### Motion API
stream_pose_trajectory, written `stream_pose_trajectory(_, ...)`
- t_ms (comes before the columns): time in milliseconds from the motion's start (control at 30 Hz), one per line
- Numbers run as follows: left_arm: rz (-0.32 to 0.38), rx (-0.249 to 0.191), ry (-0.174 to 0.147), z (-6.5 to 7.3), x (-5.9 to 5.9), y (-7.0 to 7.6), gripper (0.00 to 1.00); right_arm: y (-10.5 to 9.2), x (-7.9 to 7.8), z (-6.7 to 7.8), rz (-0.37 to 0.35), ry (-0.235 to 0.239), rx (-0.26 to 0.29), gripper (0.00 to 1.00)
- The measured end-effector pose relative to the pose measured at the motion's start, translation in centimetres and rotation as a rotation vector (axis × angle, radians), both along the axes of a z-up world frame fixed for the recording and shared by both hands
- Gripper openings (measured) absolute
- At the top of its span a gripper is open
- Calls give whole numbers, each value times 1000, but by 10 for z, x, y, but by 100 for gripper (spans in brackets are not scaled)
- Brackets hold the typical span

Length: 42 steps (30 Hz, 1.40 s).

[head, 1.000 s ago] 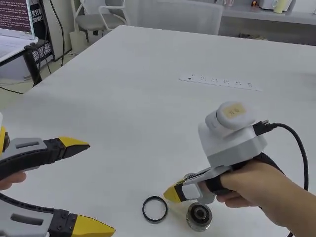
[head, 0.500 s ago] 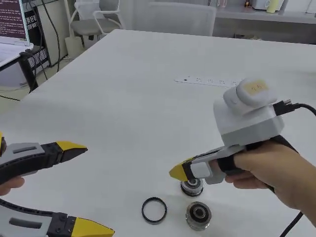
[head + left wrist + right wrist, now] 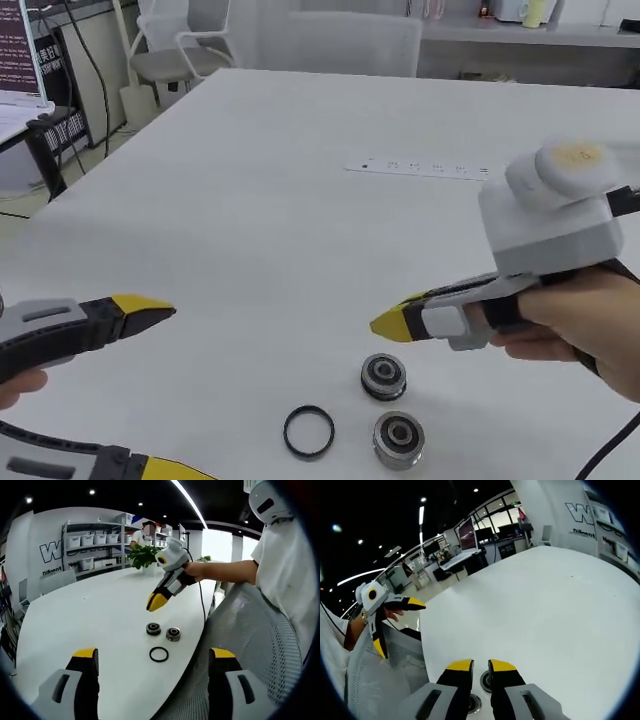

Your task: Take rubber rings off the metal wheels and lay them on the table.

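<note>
Two small metal wheels lie flat on the white table, close to its near edge. A loose black rubber ring lies to the left of the nearer wheel. My right gripper hovers shut just above and behind the wheels, nothing held. Its own view looks down past the jaws at one wheel. My left gripper is wide open at the left, well apart from them. Its view faces the wheels, the ring and the right gripper.
A white power strip lies further back on the table. Office chairs stand beyond the far edge. A grey mesh chair is beside the person at the near edge.
My right gripper has lifted and drawn back to the right, away from the wheels, uncovering the farther wheel. The ring and the left gripper have stayed put.
</note>
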<state>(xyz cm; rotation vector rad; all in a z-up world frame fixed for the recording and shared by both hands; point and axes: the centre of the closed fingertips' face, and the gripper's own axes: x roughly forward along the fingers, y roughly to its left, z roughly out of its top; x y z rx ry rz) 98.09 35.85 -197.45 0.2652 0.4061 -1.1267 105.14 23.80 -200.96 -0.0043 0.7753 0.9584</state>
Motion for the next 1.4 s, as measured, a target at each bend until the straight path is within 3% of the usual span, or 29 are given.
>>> stream_pose_trajectory(267, -41, 7, -3, 5, 4, -9, 90, -6, -1, 2, 63, -71, -8, 17)
stream_pose_trajectory(400, -52, -1, -5, 10, 7, -11, 91, -8, -2, -1, 82, -80, -17, 20)
stream_pose_trajectory(567, -69, -4, -17, 17, 13, -15, 91, -12, -4, -7, 120, -102, -45, 23)
stream_pose_trajectory(700, -91, 8, -28, 21, 17, -19, 91, -17, -4, -19, 152, -124, -103, 25)
stream_pose_trajectory(1000, -145, 21, -59, 34, 25, -28, 91, -26, -7, -44, 204, -115, -187, 30)
stream_pose_trajectory(1133, -178, 11, -96, 47, 36, -39, 90, -32, -8, -58, 214, -108, -238, 30)
stream_pose_trajectory(1400, -231, -18, -137, 63, 50, -63, 87, -32, -12, -68, 234, -97, -255, 30)
